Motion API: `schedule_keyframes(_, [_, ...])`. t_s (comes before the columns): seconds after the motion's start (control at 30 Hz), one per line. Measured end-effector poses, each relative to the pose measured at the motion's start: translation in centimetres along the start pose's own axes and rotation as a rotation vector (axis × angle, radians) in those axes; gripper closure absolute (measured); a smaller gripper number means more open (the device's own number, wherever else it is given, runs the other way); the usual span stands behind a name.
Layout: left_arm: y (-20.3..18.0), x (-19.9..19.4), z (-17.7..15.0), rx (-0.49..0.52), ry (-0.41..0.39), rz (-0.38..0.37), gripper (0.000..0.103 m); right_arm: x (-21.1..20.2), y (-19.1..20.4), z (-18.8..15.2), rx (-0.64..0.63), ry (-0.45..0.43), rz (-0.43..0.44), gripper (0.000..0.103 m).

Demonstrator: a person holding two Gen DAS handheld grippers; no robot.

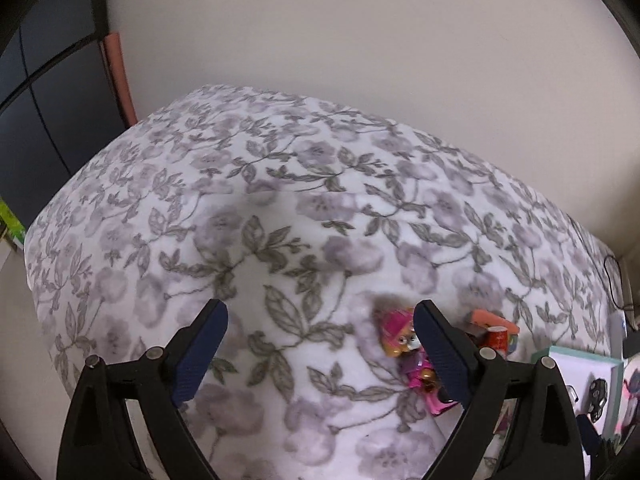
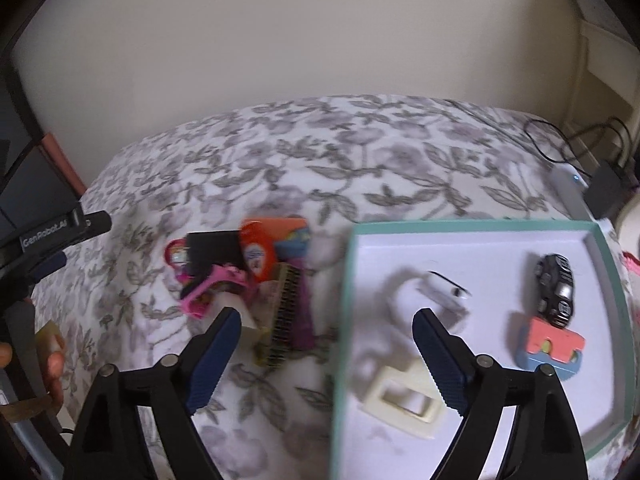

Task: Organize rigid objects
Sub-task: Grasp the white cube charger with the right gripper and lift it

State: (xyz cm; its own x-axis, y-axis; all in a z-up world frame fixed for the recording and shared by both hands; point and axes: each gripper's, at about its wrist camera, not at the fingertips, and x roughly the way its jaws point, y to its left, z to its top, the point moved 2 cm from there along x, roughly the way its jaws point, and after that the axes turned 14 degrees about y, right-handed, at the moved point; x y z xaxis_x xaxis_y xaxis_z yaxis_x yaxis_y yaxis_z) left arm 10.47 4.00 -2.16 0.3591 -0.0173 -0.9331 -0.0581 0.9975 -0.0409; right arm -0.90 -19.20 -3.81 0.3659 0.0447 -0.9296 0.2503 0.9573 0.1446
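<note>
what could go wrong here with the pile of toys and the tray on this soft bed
The toy pile is tangled, so the open right claw may drag several pieces at once. The tray sits on a soft blanket; pressing its rim could tip it and send the black toy car rolling.

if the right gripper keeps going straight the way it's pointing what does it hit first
Probably the teal rim of the box, which runs up between the open jaws of the right gripper. Depth is hard to judge, so it might land just beside it on the floral blanket.
</note>
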Motion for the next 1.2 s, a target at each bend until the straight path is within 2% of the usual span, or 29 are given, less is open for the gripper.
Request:
schedule_keyframes(0.23, [1.1,1.5,-0.1,-0.033,0.098,-0.055,0.009,1.2,3.5,0.5,-0.087,0.033,0.034,0.013])
schedule_keyframes(0.6, [-1.1,4.4,-1.3,0.044,0.260,-0.069,0.009,4.5,7.0,0.0,-0.222,0.134,0.004,0.013])
schedule_keyframes(0.8, [-0.9,5.5,-1.6,0.005,0.313,-0.112,0.009,5.2,6.4,0.4,-0.186,0.155,0.013,0.014])
schedule_keyframes(0.97, [-1.7,5.8,-1.9,0.004,0.348,-0.166,0.009,5.0,6.3,0.6,-0.186,0.151,0.030,0.021])
schedule_keyframes(1.0, [-1.8,5.8,-2.0,0.009,0.354,-0.168,0.009,5.0,6.6,0.6,-0.199,0.149,0.024,0.025])
schedule_keyframes(1.03, [-1.9,5.8,-2.0,0.011,0.356,-0.165,0.009,4.9,6.9,0.5,-0.213,0.144,0.022,0.029])
schedule_keyframes(1.2, [-1.3,6.0,-2.0,-0.008,0.361,-0.128,0.009,4.5,8.0,0.2,-0.258,0.127,0.034,0.031])
